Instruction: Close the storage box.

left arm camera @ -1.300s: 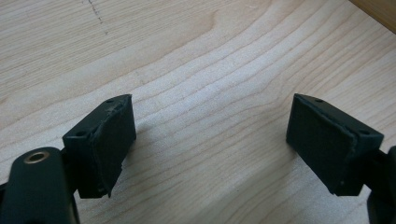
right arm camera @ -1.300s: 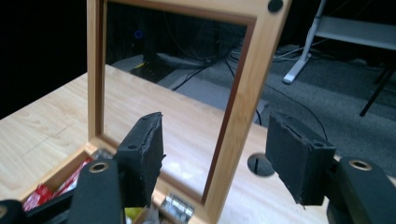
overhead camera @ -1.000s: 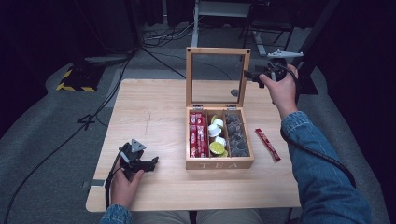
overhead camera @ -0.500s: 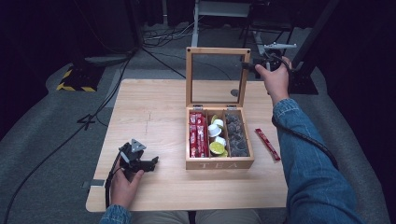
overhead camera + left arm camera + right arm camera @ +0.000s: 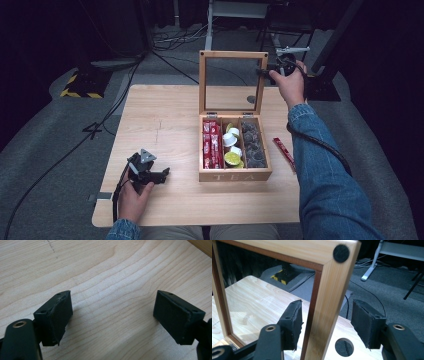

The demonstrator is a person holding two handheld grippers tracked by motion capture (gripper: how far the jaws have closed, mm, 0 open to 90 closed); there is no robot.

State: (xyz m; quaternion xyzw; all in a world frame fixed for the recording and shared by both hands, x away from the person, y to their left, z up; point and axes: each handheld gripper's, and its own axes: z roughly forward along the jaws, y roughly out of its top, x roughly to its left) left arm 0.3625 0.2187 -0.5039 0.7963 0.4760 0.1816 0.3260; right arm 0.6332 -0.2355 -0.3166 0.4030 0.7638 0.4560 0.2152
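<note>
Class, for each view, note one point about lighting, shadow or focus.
High view: the table is brightly lit, its surroundings dark. Left gripper view: the jaws cast soft shadows on sharp wood grain. Right gripper view: the lid frame is slightly soft, and its pane mirrors the tabletop faintly.

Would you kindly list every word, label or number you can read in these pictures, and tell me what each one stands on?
"TEA": on the front wall of the wooden box, high view.
Red sachets in the box's left compartment: print too small to read.
Red sachet on the table right of the box: print too small to read.
</note>
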